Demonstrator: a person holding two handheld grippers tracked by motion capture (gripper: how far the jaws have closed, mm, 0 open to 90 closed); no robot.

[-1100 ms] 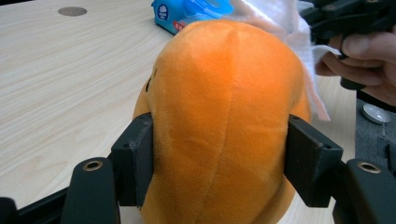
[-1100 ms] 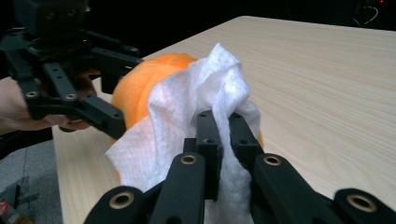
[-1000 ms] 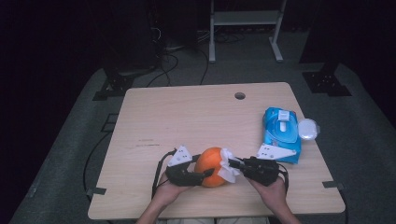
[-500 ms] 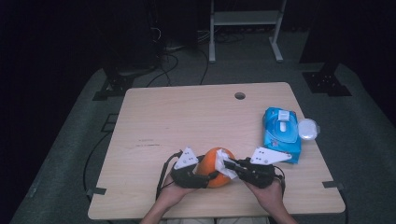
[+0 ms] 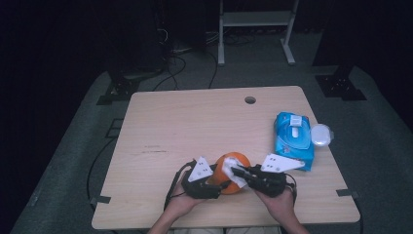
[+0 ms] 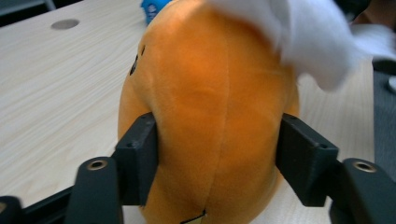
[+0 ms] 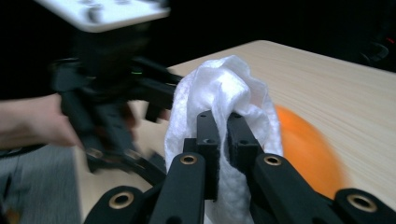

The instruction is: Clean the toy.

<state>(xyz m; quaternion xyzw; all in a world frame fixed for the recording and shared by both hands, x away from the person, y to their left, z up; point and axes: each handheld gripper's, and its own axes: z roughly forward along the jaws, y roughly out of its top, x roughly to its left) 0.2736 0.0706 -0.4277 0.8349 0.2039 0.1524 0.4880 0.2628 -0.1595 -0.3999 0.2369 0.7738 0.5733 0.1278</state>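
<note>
Near the front edge of the table, the left tongs are clamping the orange plush toy upright while the right tongs, pinched shut on a white wipe, are sliding it further across the toy's top, cleaning under way

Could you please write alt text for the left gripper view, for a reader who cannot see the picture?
An orange plush toy is held between the two black jaws of the left gripper, one jaw pressing on each side. A white wipe lies against the toy's upper right part. Behind them is a light wooden table with a round hole in it.
</note>
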